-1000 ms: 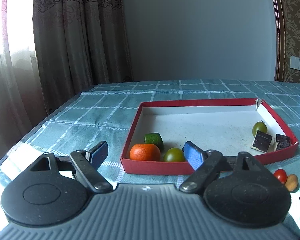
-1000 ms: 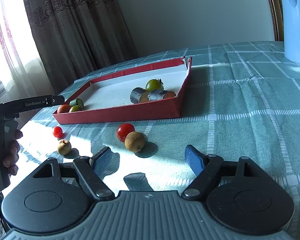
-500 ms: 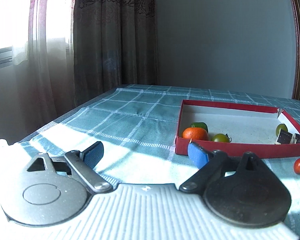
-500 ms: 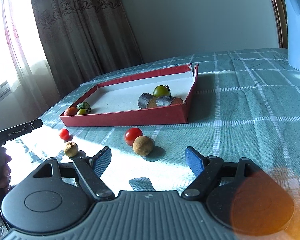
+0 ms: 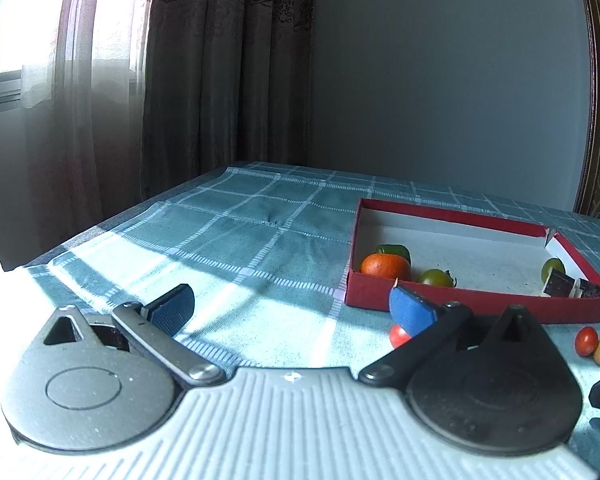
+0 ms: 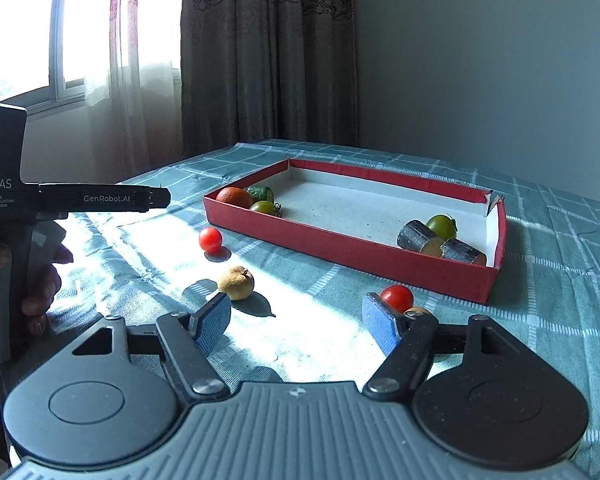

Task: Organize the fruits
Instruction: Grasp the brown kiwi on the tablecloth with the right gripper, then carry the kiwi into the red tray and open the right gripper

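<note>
Left wrist view is showing the left gripper hanging low over the checked worktop, fingers spread wide with nothing between them; they've just been opening up. One cherry tomato is peeking out right under the right-hand pad, and the red tray is sitting just beyond with an orange and green tomatoes already inside.

Right wrist view is showing the right gripper with fingers apart and empty too, though they've just been narrowing a bit. A brown longan is lying just ahead of the left pad, another tomato is poking out behind the right one, and a third tomato is waiting nearer the tray.

I'd say it's lining up on that longan, so centering it between the pads before squeezing matters, since round fruit will be rolling away if it's nudged off one side.
</note>
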Tool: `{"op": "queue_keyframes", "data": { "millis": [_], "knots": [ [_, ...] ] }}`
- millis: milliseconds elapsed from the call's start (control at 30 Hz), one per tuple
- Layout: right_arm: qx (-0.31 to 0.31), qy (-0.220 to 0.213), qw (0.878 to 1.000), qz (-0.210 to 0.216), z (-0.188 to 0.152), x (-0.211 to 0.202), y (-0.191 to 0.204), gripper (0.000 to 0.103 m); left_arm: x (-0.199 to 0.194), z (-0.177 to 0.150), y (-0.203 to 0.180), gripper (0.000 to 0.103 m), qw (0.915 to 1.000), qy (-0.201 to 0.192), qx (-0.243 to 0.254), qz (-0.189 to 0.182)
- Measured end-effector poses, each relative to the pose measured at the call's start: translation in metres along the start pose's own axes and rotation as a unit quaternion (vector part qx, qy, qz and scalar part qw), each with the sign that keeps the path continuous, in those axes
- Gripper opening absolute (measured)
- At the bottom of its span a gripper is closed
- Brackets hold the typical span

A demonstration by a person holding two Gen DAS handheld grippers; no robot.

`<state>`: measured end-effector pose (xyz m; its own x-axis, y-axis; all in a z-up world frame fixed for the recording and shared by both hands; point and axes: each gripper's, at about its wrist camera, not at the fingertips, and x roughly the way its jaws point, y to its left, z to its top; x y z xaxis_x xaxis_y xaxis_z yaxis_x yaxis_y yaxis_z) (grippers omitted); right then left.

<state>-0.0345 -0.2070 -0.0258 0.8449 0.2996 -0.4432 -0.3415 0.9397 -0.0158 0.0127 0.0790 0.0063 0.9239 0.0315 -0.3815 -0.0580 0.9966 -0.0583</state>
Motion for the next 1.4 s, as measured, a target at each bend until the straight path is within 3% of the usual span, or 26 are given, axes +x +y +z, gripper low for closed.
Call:
{"op": "queue_keyframes", "data": {
  "millis": [100,200,500,633,1067,1233,1400],
  "knots": [
    [0.011,0.000,1.000,-0.022,-0.002,-0.003,-0.017,0.070,0.000,0.000,-0.001,0.103,1.0000,0.000,0.003,-0.002],
    [0.015,0.018,0.999,-0.047,-0.002,0.003,-0.037,0.060,-0.001,0.000,-0.002,0.103,1.0000,-0.004,0.007,-0.002],
    [0.003,0.070,0.997,-0.042,-0.002,0.026,-0.058,0.044,0.000,0.000,-0.003,0.103,1.0000,-0.002,0.007,-0.002],
    [-0.001,0.080,0.996,-0.040,-0.001,0.031,-0.058,0.025,0.000,0.000,-0.003,0.103,1.0000,-0.001,0.007,-0.002],
    [0.032,0.019,0.998,-0.052,0.017,0.009,-0.073,0.025,0.001,-0.001,-0.004,0.103,0.9999,0.001,0.014,0.002],
    [0.044,-0.003,0.996,-0.083,0.041,0.023,-0.092,0.025,0.001,-0.001,-0.004,0.103,0.9999,0.003,0.016,0.005],
    [0.069,0.008,0.991,-0.110,0.052,0.053,-0.115,0.025,0.003,-0.001,-0.005,0.103,0.9998,0.007,0.020,0.006]
  ]
}}
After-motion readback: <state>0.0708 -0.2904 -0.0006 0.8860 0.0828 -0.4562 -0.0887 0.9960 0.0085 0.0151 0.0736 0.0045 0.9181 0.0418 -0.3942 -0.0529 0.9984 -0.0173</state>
